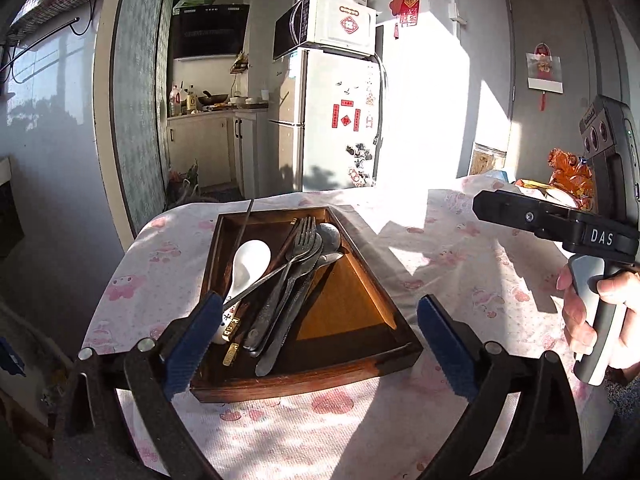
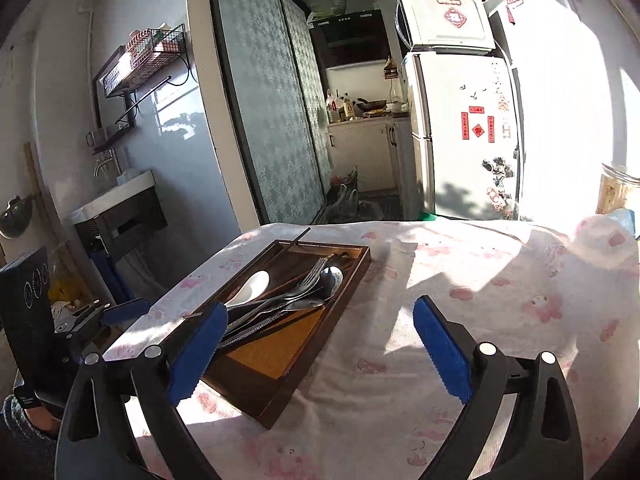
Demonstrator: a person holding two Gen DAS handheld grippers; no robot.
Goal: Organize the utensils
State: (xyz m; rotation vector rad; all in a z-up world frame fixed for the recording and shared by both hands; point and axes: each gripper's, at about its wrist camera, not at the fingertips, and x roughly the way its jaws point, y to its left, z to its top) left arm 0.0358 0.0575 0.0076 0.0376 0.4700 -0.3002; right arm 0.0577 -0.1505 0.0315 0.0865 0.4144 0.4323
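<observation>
A dark wooden tray (image 1: 304, 384) lies on the table just beyond my left gripper (image 1: 320, 346), whose blue pads stand wide apart with nothing pressed between them. Heaped along the tray's left side are a white ceramic spoon (image 1: 250, 258), forks (image 1: 304, 236), a metal spoon (image 1: 330, 234), a knife (image 1: 288, 320) and dark chopsticks (image 1: 232, 354). One thin stick (image 1: 246, 220) pokes over the far rim. The tray's right half is bare. My right gripper (image 2: 320, 352) is open too, with the tray (image 2: 280, 404) to its left front. A hand (image 1: 588, 320) holds its handle.
A pink-printed cloth (image 2: 460, 320) covers the table, which drops off at the left and near edges. An orange bag (image 1: 570, 176) and a jar (image 2: 616, 192) stand at the far right. A fridge (image 1: 340, 120) with a microwave on top stands behind.
</observation>
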